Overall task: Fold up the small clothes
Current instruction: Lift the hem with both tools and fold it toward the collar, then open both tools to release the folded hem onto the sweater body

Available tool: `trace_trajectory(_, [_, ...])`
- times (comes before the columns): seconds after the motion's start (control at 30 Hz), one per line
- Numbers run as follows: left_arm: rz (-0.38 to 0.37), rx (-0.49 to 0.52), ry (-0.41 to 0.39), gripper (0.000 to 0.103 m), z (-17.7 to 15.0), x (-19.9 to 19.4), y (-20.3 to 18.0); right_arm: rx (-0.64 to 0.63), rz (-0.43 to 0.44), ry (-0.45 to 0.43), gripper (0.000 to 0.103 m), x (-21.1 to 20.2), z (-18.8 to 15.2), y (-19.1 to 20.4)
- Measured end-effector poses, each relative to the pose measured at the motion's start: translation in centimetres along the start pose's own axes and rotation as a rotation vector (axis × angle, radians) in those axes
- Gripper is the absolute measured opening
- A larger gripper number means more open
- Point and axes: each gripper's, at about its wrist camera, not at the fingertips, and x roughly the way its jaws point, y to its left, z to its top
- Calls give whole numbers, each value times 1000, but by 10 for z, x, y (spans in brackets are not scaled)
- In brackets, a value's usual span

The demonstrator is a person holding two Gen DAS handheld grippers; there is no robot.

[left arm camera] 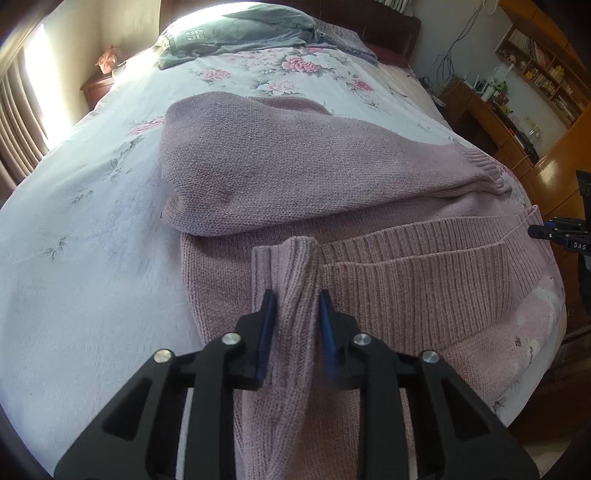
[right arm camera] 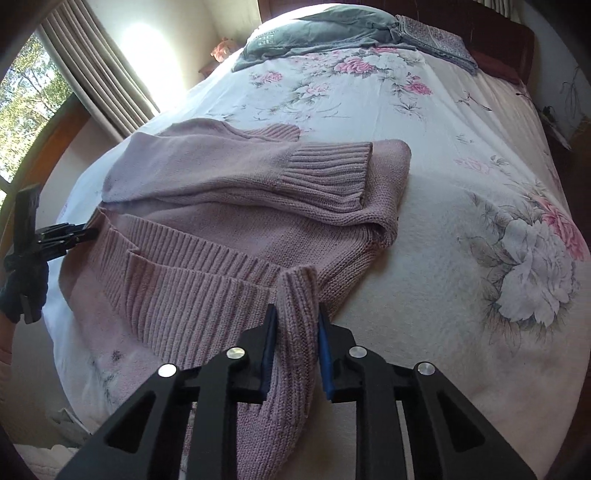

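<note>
Left hand-held gripper (left arm camera: 295,306): jaws closed down on a bunched fold of the ribbed hem (left arm camera: 424,273) of the pink knit sweater (left arm camera: 280,166), at the hem's left corner. Right hand-held gripper (right arm camera: 295,321): likewise closed on a pinch of the same ribbed hem, at its right corner. Both blue pads press the knit from either side; nothing else is held.

The sweater lies on the bed (left arm camera: 92,221), near its foot edge, body running away from both grippers toward the headboard. The hem, its long axis, stretches crosswise between the two grippers, slack and sagging in the middle. Both sleeves are already laid across the chest; the cuff (right arm camera: 328,170) of the upper one rests toward the sweater's right side. The collar (right arm camera: 273,133) sits at the far end.

Judgement: the coming move is to carry the hem forward, away from the person, over the sleeves toward the collar. Both grippers stand equally near, one at each corner, so they must travel together to keep the hem level.

Surroundings: a grey garment (left arm camera: 236,33) and a folded patterned cloth (right arm camera: 436,40) lie at the head of the bed, well apart from the sweater. The floral bedspread between is bare; nothing obstructs the fold path.
</note>
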Motion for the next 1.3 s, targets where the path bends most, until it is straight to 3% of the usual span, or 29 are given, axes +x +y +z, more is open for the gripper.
trace_trajectory(0.1, [-61,-29,-54,10,-4,-15,0,5,17,-42,10,-18,-4,0])
trace_trajectory(0.43, [-193,-78,-321,10,6,-115,-1,43,214,-237,9,-99,2,3])
trace_trajectory(0.6, [-199,-106,-412,10,53,-136,7,62,225,-315,9,-121,48,-6])
trace_trajectory(0.77, [-177,-153,-442,10,115,-120,25,125,224,-336,9,-115,119,-28])
trace_trajectory(0.93, [-134,-224,-366,10,161,-66,49,195,211,-262,9,-65,170,-48])
trace_trajectory(1.13, [-48,-306,-161,13,177,24,73,285,130,-85,10,29,192,-67])
trace_trajectory(1.23, [0,-391,-96,17,173,50,94,336,48,5,22,66,190,-78])
trace_trajectory(1.3, [-1,-436,-104,20,168,47,103,339,17,17,25,72,186,-81])
